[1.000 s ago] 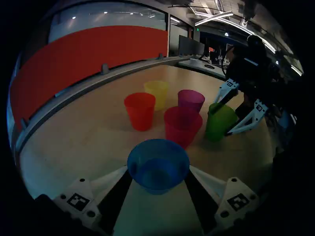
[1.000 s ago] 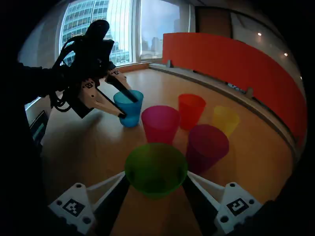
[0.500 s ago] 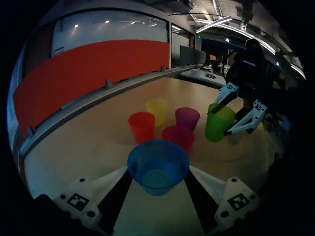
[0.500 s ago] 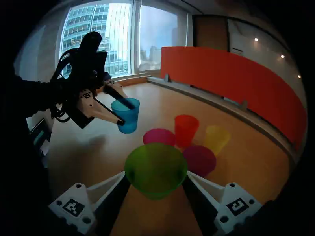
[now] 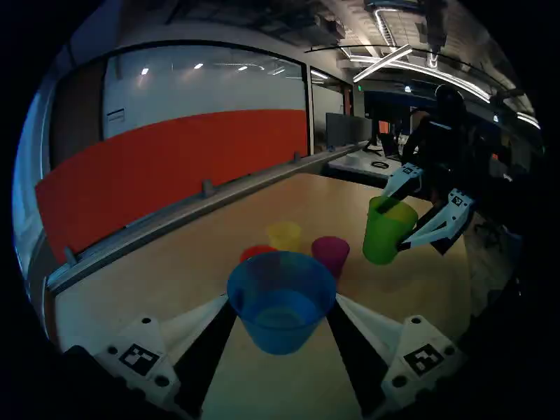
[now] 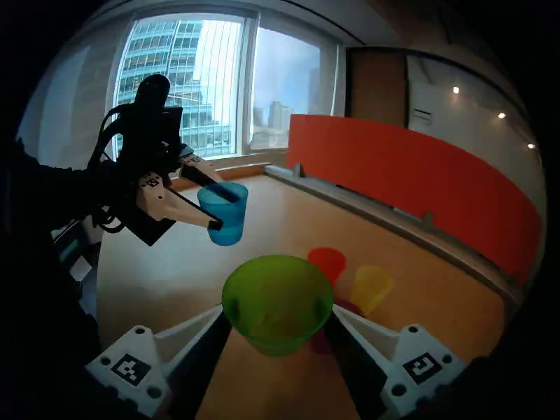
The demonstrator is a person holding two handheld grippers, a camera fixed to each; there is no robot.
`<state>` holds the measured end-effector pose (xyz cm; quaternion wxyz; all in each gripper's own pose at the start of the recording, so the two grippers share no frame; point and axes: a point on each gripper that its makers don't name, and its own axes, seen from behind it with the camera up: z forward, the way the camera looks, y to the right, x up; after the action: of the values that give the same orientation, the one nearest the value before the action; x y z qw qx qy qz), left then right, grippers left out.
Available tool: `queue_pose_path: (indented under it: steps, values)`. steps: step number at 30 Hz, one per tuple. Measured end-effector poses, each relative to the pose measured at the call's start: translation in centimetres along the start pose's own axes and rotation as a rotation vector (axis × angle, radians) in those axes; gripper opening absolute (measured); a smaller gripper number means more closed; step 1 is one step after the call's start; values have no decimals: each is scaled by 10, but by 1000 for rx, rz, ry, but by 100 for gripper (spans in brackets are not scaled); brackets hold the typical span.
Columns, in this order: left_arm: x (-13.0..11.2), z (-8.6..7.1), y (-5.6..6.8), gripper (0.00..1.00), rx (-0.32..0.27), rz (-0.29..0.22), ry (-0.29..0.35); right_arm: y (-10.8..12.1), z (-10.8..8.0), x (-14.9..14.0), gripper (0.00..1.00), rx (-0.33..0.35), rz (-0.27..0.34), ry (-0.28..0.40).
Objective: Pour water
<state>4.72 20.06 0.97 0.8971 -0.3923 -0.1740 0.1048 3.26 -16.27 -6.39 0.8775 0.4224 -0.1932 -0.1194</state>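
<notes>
Left hand-held gripper [image 5: 281,311] is clamped on the blue cup [image 5: 280,283], water low inside; right hand-held gripper [image 6: 278,318] clamped on the green cup [image 6: 277,294] — both raised over the table [image 5: 175,262]. Thin, light plastic, I reckon — squeeze mid-wall gently, it'll flex and slip.

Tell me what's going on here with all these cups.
A person holds a gripper in each hand. The left gripper clamps a blue cup that seems to hold some water; the right gripper clamps a green cup. Both cups are held upright in the air above the wooden table, apart from each other. No pouring is under way. A yellow cup, a purple cup and a red cup stand on the table.
</notes>
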Motion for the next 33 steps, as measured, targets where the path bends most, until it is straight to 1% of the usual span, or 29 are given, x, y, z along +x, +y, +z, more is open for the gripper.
queue_pose_path:
  steps: [5,14,18,26,33]
  values:
    - [12,-8,-2,85,21,-20,40,-1,-5,16,88,-5,-11,40]
    - [26,-18,-4,85,34,-51,97,-3,-6,35,89,-16,-14,102]
    - [32,-20,-4,85,36,-61,120,-3,-6,41,89,-18,-7,126]
    - [44,-27,-9,85,57,-85,173,-1,-6,53,89,-23,16,174]
    - [54,-31,-10,85,66,-78,208,0,-5,57,89,-21,24,195]
